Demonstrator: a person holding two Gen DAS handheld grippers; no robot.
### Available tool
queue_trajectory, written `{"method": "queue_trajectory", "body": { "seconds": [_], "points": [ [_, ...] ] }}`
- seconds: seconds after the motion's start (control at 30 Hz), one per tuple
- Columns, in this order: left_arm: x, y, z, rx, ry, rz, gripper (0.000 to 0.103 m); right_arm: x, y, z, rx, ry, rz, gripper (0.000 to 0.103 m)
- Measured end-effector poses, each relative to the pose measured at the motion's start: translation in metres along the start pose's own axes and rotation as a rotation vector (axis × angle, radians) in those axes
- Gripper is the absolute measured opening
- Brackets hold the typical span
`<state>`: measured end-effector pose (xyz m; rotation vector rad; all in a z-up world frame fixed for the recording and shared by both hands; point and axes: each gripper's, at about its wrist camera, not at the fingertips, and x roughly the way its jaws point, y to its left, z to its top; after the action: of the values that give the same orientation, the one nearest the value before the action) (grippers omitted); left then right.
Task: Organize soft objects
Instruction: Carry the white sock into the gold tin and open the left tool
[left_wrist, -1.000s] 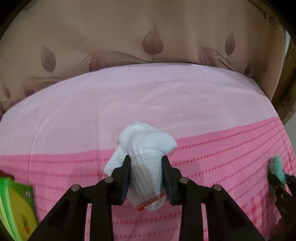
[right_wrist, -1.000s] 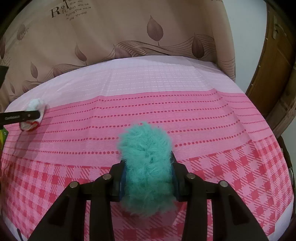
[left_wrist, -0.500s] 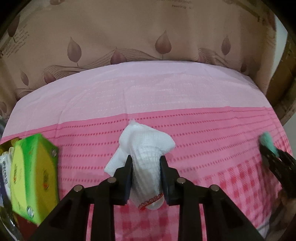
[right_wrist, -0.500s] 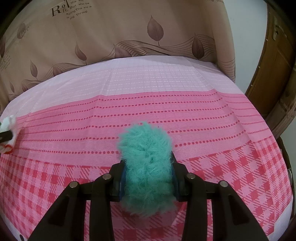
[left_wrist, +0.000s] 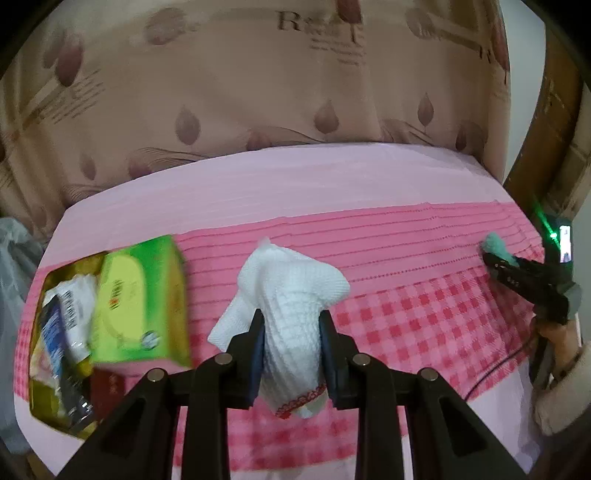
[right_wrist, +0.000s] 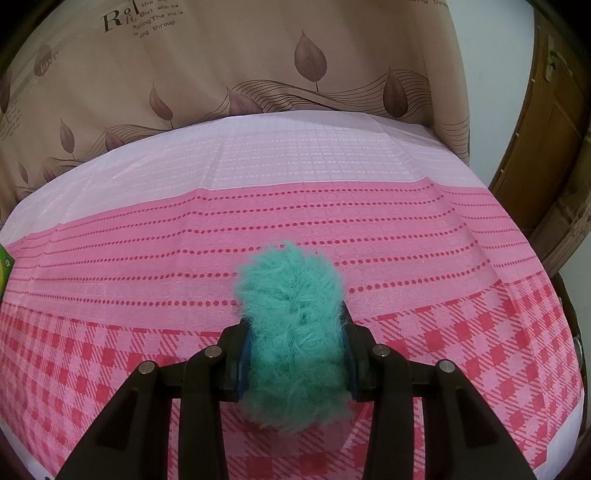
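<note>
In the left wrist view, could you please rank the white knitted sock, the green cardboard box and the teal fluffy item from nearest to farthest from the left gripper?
1. White knitted sock: clamped between the left gripper's fingers.
2. Green cardboard box: just to the left, on the pink checked cloth.
3. Teal fluffy item: far right, held in the right gripper.

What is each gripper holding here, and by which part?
The left gripper clamps a white knit sock across its middle, red-trimmed cuff hanging below. The right gripper clamps a teal fluffy sock around its middle.
</note>
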<state>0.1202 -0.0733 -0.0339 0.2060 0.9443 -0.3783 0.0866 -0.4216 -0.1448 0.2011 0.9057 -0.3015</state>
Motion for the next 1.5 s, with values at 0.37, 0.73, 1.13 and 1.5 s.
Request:
{"method": "queue_trajectory", "body": {
  "seconds": [0.37,0.73,1.13,1.5],
  "points": [
    [-0.049,0.073,-0.013,-0.078,-0.042,0.097,0.027,0.000,0.000,0.000,-0.003,0.000,-0.005,0.038],
    [-0.057,0.156,-0.018,-0.204,-0.038,0.228,0.027,-0.001,0.000,0.000,-0.003,0.000,-0.006,0.038],
    [-0.041,0.217,-0.019,-0.293,-0.013,0.315,0.027,-0.001,0.000,0.000,-0.003,0.000,-0.007,0.038],
    [-0.008,0.252,-0.009,-0.347,0.024,0.327,0.027,-0.001,0.001,-0.001,-0.004,0.000,-0.008,0.038]
  ]
}}
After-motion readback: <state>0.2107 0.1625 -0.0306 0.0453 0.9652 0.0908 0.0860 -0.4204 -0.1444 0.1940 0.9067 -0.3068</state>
